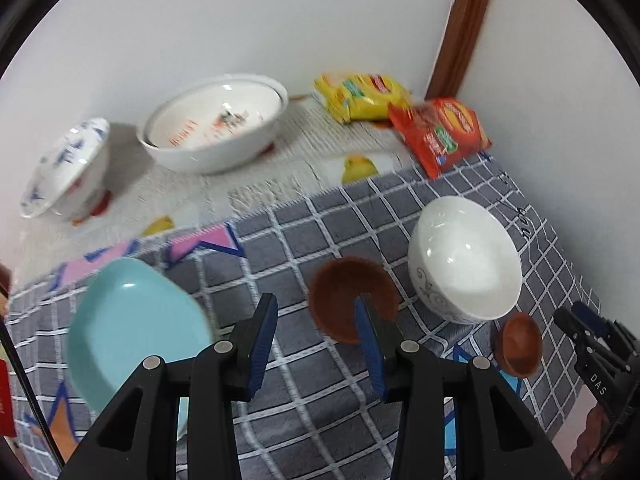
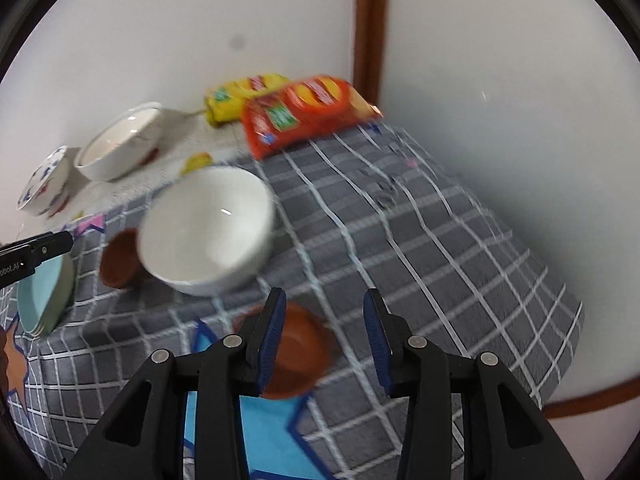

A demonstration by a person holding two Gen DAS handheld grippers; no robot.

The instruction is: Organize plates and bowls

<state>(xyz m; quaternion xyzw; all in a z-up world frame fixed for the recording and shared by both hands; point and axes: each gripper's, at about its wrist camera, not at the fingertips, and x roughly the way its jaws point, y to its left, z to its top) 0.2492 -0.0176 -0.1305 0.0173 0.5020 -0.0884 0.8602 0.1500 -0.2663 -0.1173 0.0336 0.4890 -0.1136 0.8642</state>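
Bowls lie spread over the checked tabletop (image 1: 304, 236), the glazed white bowl (image 1: 464, 258) likely heavy, slick and breakable, best pinched at its rim; left gripper (image 1: 316, 344) and right gripper (image 2: 325, 342) fingers gape wide, holding nothing

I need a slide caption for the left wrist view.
Open left gripper above checked cloth, between turquoise plate and brown bowl.

- Domestic setting, a home corner: plain white walls (image 1: 200, 20) meeting at brown wooden trim (image 2: 368, 20).
- Surface covered with grey checked cloth (image 2: 420, 248); a cartoon-print cloth (image 1: 260, 176) lies at the far edge.
- Household crockery: white bowl (image 1: 466, 258), large bowl (image 1: 216, 124).
- Snack packets, yellow (image 1: 360, 96) and red (image 2: 304, 110), in the far corner.
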